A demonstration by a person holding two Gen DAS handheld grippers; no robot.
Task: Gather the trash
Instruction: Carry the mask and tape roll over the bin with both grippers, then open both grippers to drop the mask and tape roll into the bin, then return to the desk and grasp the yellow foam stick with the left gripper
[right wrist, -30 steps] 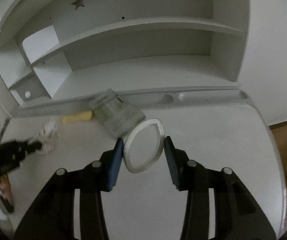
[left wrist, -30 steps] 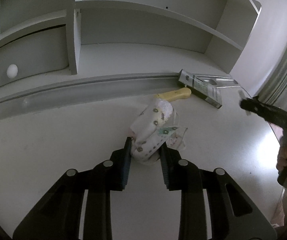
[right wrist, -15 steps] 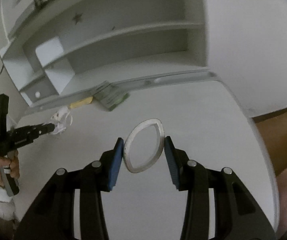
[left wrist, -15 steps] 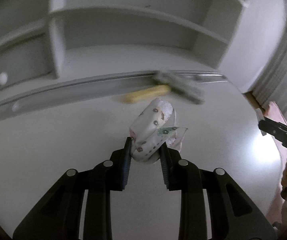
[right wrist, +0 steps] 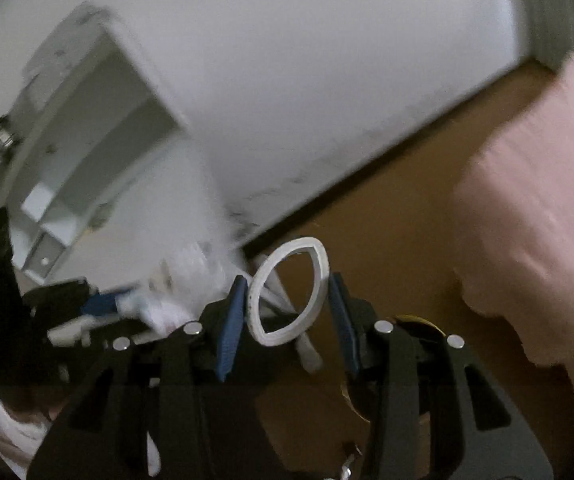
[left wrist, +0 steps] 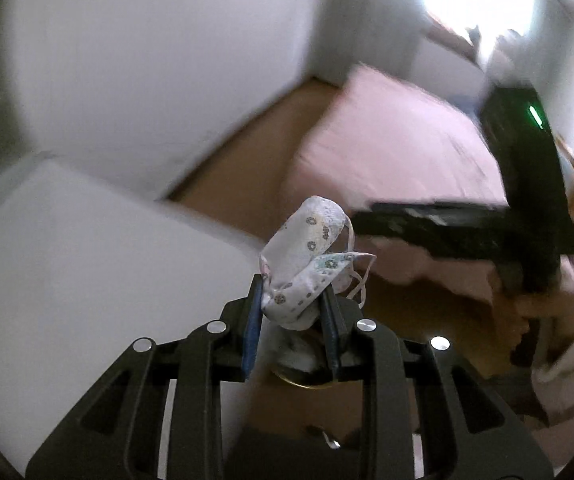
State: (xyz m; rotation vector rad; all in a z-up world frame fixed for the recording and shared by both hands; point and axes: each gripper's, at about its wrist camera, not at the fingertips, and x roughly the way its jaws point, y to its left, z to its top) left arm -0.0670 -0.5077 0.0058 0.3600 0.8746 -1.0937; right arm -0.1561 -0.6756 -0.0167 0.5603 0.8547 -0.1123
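Note:
My left gripper (left wrist: 291, 300) is shut on a crumpled white patterned face mask (left wrist: 307, 248) and holds it in the air past the corner of the white desk (left wrist: 87, 260). My right gripper (right wrist: 287, 300) is shut on a squashed white ring (right wrist: 289, 292) and holds it above the brown floor (right wrist: 387, 248). The right gripper shows as a dark blurred shape at the right of the left wrist view (left wrist: 519, 216). The left gripper with the mask shows blurred at the lower left of the right wrist view (right wrist: 99, 308).
A pink bed cover (left wrist: 387, 152) hangs over the brown floor on the right; it also shows in the right wrist view (right wrist: 539, 200). A white wall (right wrist: 307, 80) rises behind. The white shelf unit (right wrist: 87, 140) stands at the left. A round gold-rimmed object (left wrist: 307, 376) lies below the left fingers.
Both grippers have swung away from the desk and shelves to the right, toward the floor and the pink bed. Each keeps hold of its item. The views are blurred by motion.

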